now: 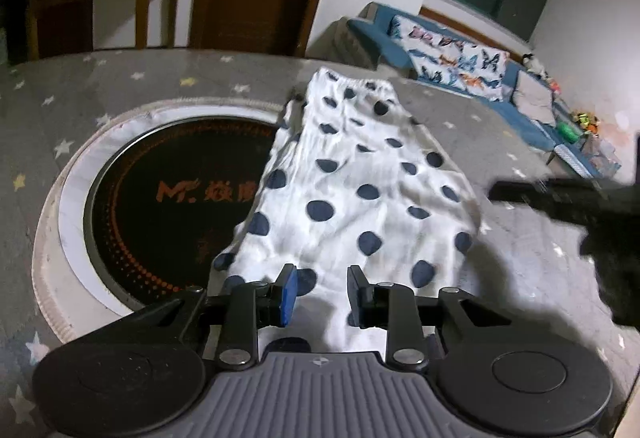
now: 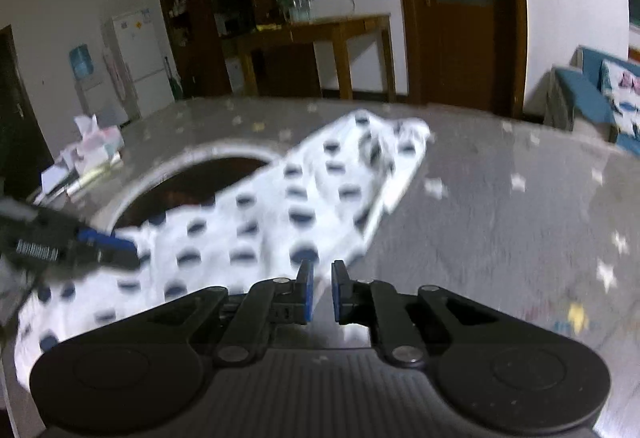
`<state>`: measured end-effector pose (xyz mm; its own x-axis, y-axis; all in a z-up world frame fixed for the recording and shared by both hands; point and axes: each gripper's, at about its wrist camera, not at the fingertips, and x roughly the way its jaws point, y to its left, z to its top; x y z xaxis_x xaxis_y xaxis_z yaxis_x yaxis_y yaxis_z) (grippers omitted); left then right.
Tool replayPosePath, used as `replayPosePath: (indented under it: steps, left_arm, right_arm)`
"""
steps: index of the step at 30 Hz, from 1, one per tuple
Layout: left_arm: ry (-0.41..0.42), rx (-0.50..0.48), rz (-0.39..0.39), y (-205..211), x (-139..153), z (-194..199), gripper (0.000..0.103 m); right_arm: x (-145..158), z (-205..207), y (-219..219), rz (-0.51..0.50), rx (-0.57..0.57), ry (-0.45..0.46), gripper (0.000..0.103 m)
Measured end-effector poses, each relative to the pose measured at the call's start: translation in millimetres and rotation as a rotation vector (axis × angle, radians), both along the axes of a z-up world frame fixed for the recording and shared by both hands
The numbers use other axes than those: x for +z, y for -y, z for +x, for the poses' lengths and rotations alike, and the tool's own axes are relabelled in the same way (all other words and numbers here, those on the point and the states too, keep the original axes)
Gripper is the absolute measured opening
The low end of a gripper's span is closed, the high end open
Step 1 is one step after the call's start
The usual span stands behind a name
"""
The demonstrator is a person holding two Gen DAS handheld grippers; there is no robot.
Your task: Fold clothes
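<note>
One white cotton garment with dark navy polka dots [image 1: 360, 190] lies stretched out on the bench covered in grey cloth with pale stars [image 1: 120, 78], its elastic waistband at the far end and its near end under the two tools. Part of its left edge drapes over the single round black induction cooktop set into the bench [image 1: 160, 198], which has an orange logo and a white ring around it.

The left hand-held gripper [image 1: 322, 294] is above the near end of the garment with its two blue-padded fingers apart and nothing pinched between them. The right hand-held gripper [image 2: 321, 290] hovers at the garment's right near edge, its two blue pads separated by a narrow gap, with no cloth visibly caught; this view is motion-blurred.

Beyond the bench stand one brown wooden side table [image 2: 320, 34], one white refrigerator [image 2: 138, 58] and one blue sofa with a butterfly-print cover [image 1: 460, 58].
</note>
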<state>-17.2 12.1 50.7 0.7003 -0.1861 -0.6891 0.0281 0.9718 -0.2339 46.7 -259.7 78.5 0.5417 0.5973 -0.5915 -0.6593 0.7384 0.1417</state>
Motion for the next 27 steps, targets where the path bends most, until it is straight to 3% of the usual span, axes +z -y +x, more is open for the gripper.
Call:
replayPosePath:
  steps: [9, 15, 20, 23, 27]
  left_arm:
    - [-0.027, -0.012, -0.040, -5.0, -10.4, -3.9, 0.032]
    - [-0.023, -0.024, -0.089, -11.5, -15.6, -5.2, 0.034]
    - [-0.020, -0.023, -0.139, -19.0, -19.0, -6.7, 0.034]
    - [-0.014, -0.026, -0.148, -20.1, -19.8, -8.0, 0.034]
    - [-0.013, -0.027, -0.165, -22.4, -19.5, -9.1, 0.034]
  right_arm:
    - [-11.3, 82.3, -64.6, -0.121, -0.062, -0.006, 0.026]
    - [-32.6, 135.4, -95.1, -0.202, -0.142, -0.031, 0.026]
    - [-38.9, 166.7, -111.8, -0.221, -0.193, -0.032, 0.031]
    - [-39.8, 183.1, -118.6, -0.238, -0.224, -0.026, 0.039]
    - [-35.8, 190.8, -123.7, -0.244, -0.254, -0.020, 0.039]
